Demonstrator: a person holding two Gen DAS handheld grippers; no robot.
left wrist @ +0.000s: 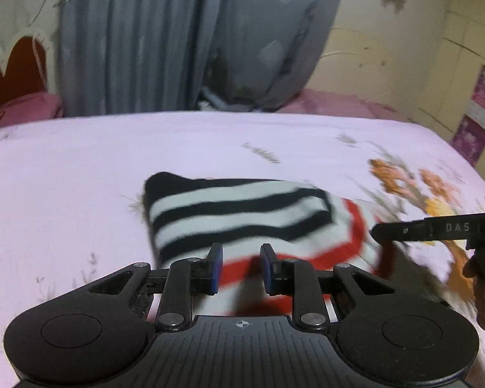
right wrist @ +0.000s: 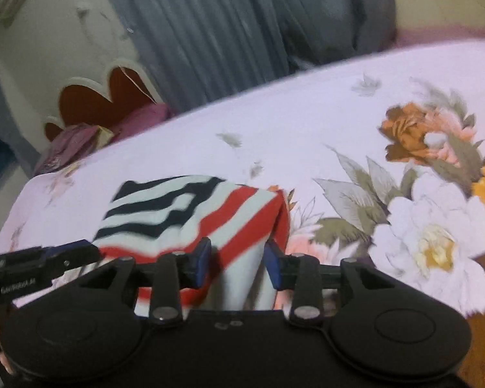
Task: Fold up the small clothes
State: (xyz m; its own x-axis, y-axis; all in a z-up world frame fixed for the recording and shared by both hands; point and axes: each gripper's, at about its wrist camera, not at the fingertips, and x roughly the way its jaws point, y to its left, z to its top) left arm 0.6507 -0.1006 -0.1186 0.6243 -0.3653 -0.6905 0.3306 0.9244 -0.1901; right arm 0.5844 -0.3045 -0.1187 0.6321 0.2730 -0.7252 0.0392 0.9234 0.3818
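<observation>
The striped top [left wrist: 242, 216] sits mid-bed on the floral sheet [left wrist: 80, 168], black/white part already flapped over the red/white part. Our left gripper [left wrist: 241, 266] hangs over the near hem, jaws apart w/ cloth showing between them but not pinched afaict. Right gripper [right wrist: 237, 263] is the same deal at its edge: gap open, nothing clamped. Imo for a clean fold we should grab both near corners level, lift together & keep the hem taut.
</observation>
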